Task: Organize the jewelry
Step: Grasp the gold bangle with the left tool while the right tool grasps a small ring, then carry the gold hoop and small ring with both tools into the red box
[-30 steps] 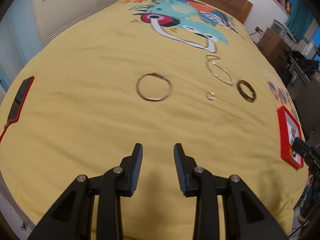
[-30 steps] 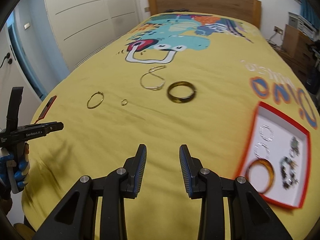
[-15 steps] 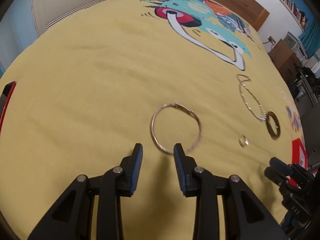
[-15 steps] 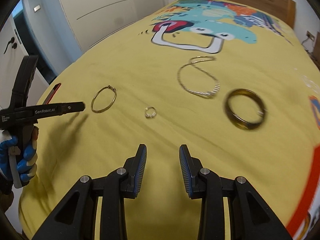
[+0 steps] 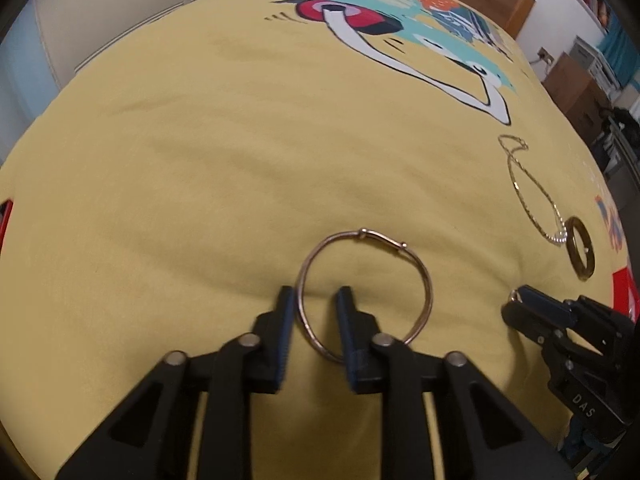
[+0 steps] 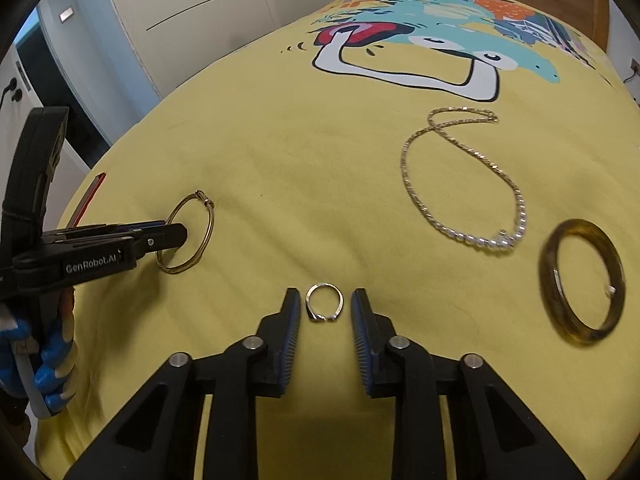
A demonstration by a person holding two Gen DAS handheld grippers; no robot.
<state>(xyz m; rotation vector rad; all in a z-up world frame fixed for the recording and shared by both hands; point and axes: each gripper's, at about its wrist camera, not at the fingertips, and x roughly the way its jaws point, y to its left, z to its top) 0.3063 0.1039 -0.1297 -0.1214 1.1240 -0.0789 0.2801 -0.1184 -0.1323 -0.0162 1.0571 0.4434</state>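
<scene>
jewelry lies scattered on the yellow bedspread point(image 6: 280, 152): your left gripper point(image 5: 312, 300) is closing with its two fingers astride the near rim of the thin gold bangle point(image 5: 424, 280), one finger inside the hoop and one outside, pads not yet pressing the wire. your right gripper point(image 6: 325, 300) is closing too, its jaws narrow around the small silver ring point(image 6: 324, 307) that lies flat between the fingertips with a slim gap on each side. off to your right rest the chain necklace point(image 6: 472, 184) and, just beside its beaded end, the dark amber bangle point(image 6: 582, 282).
</scene>
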